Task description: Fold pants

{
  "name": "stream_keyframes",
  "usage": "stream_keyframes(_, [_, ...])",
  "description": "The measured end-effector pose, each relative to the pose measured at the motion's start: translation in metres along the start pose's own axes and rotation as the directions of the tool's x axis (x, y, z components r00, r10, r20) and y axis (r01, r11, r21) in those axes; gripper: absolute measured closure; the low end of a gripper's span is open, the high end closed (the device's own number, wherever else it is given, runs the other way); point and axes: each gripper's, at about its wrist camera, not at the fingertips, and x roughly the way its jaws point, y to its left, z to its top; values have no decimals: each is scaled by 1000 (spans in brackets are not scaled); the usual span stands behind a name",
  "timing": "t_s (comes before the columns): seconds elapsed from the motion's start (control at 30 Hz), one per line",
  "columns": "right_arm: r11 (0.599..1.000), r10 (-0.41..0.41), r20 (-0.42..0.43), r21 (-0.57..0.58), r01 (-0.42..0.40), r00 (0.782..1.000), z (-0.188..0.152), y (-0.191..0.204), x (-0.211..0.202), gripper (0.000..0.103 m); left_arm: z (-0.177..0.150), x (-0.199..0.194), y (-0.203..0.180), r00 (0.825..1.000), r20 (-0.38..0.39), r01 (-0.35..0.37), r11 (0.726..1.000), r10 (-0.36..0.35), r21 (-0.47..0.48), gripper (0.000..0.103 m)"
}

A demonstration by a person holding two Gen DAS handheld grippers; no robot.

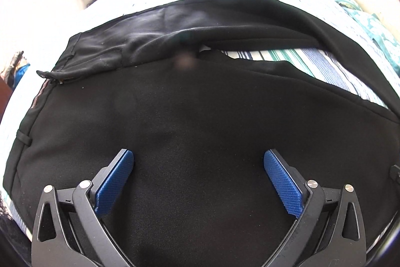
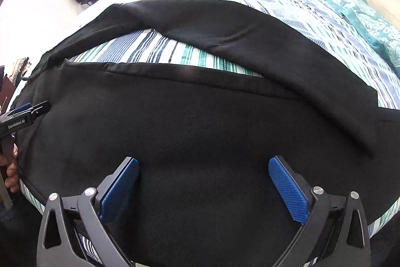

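1. The pants (image 1: 200, 116) are matt black cloth, finely woven, smooth.
2. Beneath the pants, the bedsheet (image 2: 155, 46) is striped woven cloth.
3. Over the pants, the left gripper (image 1: 198, 164) and right gripper (image 2: 203, 170) have matt black plastic arms, rough blue textured pads (image 2: 287, 189), and shiny metal pins.

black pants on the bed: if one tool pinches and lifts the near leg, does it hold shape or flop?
Likely flops: the black pants lie limp, with soft creases, on the striped bedsheet. Probably drapes from a single pinch; the far leg already bends across the sheet. Fabric looks matte, so the right tool, now open, should grip without much slip.
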Motion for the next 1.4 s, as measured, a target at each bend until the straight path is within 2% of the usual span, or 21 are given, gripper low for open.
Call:
stream_keyframes(0.5, [1000,17,5,-16,-17,1000,2,-4,-10,0,1,1,-2,1000,-3,-12,1000,12,6,1])
stream_keyframes(0.53, [999,37,30,20,-38,999,3,-9,-17,1,1,1,-2,1000,-3,-12,1000,12,6,1])
stream_keyframes(0.6, [977,133,96,154,-147,986,2,-30,-30,1,1,1,-2,1000,0,-13,1000,13,6,1])
stream_keyframes(0.63, [947,198,123,231,-222,972,0,-44,-33,1,0,0,-2,1000,3,-13,1000,13,6,1])
stream_keyframes(0.7, [847,333,168,379,-373,928,-7,-73,-28,1,-1,0,-2,1000,9,-13,1000,13,7,1])
stream_keyframes(0.77, [742,382,250,491,-456,890,-12,-101,-26,15,-1,0,-2,1000,12,-14,1000,13,6,1])
stream_keyframes(0.83, [667,356,316,574,-476,880,-17,-129,-25,25,-1,0,-2,1000,14,-13,1000,13,6,1])
stream_keyframes(0.97, [515,241,431,702,-491,870,-32,-182,-24,45,-2,-1,-2,1000,15,-14,1000,14,7,1])
stream_keyframes(1.03, [468,213,448,733,-494,868,-34,-195,-20,53,-2,-1,-2,1000,15,-14,1000,14,7,1])
stream_keyframes(1.07, [456,203,450,743,-490,870,-34,-198,-18,60,-2,-1,-2,1000,16,-15,1000,15,7,1])
stream_keyframes(1.1, [453,191,442,752,-478,877,-33,-200,-16,66,-2,-1,-2,1000,16,-16,1000,16,8,1])
stream_keyframes(1.17, [451,172,411,775,-443,895,-34,-202,-12,90,-2,-1,-3,1000,17,-20,1000,19,9,1])
stream_keyframes(1.23, [429,160,406,792,-434,900,-37,-205,-10,92,-2,-1,-4,1000,18,-23,1000,22,11,1])
stream_keyframes(1.27, [453,142,395,789,-415,907,-35,-205,-15,93,-2,-1,-4,1000,19,-24,1000,23,11,1])
stream_keyframes(1.3, [494,123,385,776,-393,915,-31,-203,-22,94,-2,-1,-4,1000,20,-25,1000,24,11,1])
stream_keyframes(1.4, [598,80,404,711,-368,911,-14,-193,-52,95,-1,-2,-3,1000,18,-20,1000,19,3,1])
